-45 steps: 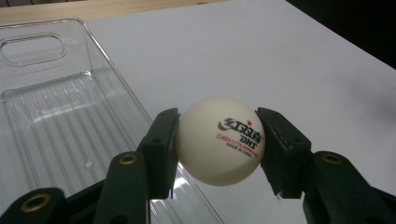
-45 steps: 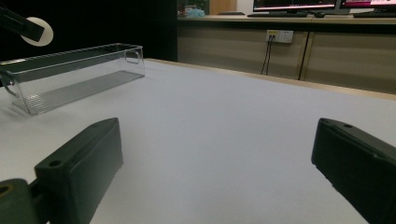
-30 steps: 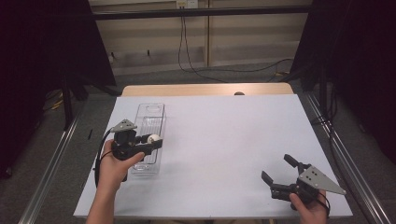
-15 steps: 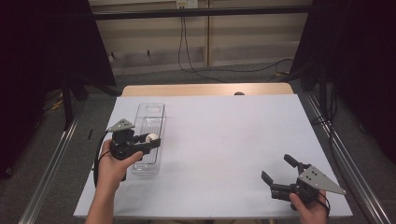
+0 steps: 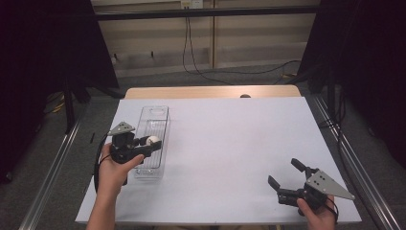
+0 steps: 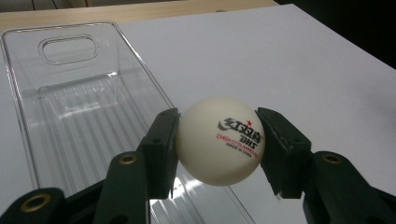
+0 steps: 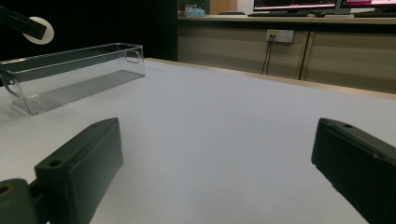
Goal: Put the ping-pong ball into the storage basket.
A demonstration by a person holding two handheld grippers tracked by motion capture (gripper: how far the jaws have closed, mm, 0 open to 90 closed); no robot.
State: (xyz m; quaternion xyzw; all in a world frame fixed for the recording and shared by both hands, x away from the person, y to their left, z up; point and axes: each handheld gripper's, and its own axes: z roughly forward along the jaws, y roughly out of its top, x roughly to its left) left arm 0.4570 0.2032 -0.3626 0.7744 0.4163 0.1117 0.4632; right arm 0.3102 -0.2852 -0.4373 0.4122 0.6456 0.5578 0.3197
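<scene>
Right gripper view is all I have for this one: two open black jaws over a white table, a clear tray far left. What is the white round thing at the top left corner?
Observer: A white ping-pong ball, clamped between the left gripper's pads.
Operator: Is it over the tray?
Observer: Yes. In the high view it hangs above the clear tray, near its right wall.
Operator: Anything in the tray?
Observer: No; the left gripper view shows a bare ribbed floor.
Operator: Where is my gripper?
Observer: The right gripper sits at the white table's near right corner, holding nothing.
</scene>
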